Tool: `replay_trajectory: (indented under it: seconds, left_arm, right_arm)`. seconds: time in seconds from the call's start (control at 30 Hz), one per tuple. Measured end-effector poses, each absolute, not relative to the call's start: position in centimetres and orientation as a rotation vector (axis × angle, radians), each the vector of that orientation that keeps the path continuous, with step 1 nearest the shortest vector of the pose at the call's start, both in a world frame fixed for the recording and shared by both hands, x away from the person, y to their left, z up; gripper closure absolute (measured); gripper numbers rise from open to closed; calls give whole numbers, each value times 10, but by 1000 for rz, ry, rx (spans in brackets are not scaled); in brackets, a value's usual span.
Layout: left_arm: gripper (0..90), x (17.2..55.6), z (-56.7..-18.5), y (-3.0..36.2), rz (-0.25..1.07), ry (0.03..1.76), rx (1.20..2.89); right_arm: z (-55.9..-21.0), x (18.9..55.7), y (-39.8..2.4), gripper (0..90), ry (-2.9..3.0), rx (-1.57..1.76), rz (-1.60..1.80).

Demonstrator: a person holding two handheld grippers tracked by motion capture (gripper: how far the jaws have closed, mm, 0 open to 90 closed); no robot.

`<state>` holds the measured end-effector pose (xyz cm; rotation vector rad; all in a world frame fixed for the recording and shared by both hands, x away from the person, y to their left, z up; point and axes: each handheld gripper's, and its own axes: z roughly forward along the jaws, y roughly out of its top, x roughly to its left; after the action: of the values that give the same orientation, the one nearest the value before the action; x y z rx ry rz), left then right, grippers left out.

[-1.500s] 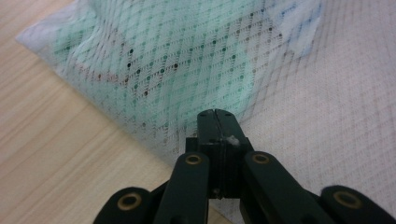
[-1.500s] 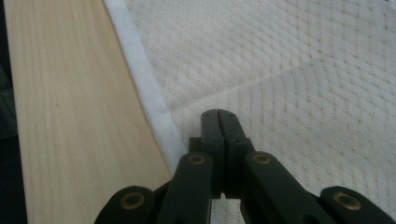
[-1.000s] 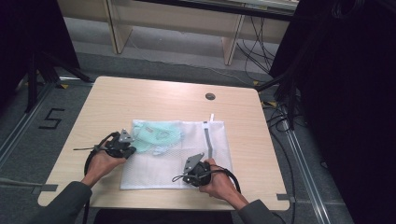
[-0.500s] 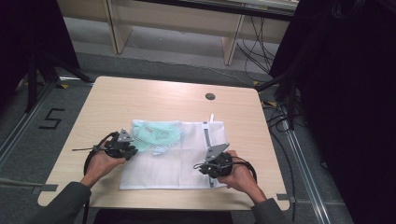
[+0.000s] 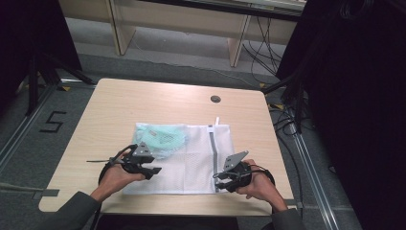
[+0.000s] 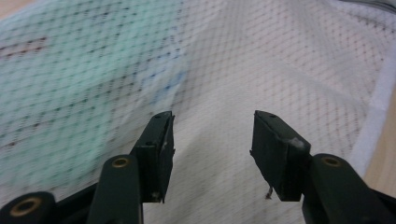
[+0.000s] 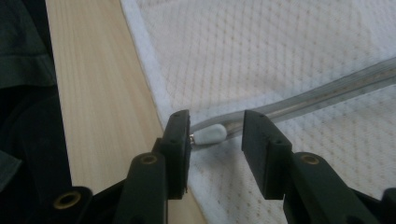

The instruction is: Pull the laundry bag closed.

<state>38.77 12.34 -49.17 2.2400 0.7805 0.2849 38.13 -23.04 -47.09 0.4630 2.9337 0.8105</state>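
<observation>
**Mesh laundry bag released, zipper run to its near end**

A white mesh laundry bag (image 5: 184, 160) was seen lying flat in the middle of the wooden table (image 5: 143, 103), with a pale green garment (image 5: 163, 138) inside its far left part. The jaws of the left gripper (image 6: 212, 135) had just been opening and stood apart over bare mesh, with nothing between them. The jaws of the right gripper (image 7: 215, 133) had also just been opening; the white zipper pull (image 7: 209, 135) lay between them, apparently unpressed, at the bag's near edge.

The bag was judged light, limp and prone to slipping and bunching; its bound hem or the zipper pull was judged the firmest hold. The garment's shape was blurred behind the netting, and whether the zipper (image 5: 213, 153) was fully shut could not be made out.
</observation>
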Motion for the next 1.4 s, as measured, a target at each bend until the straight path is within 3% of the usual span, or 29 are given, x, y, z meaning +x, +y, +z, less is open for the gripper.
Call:
replay_trajectory:
  seconds: [0.33, 1.17, 1.4]
  left_arm:
    - [447, 388, -494, 122, 266, 792, 2238]
    - [382, 389, -495, 121, 274, 814, 2247]
    - [374, 388, -494, 118, 279, 781, 2263]
  right_arm:
    - [-481, 383, -224, 577, 2986, 432, 772]
    - [-471, 379, -225, 839, 3019, 343, 764]
    - [-469, 379, -226, 866, 3021, 347, 754]
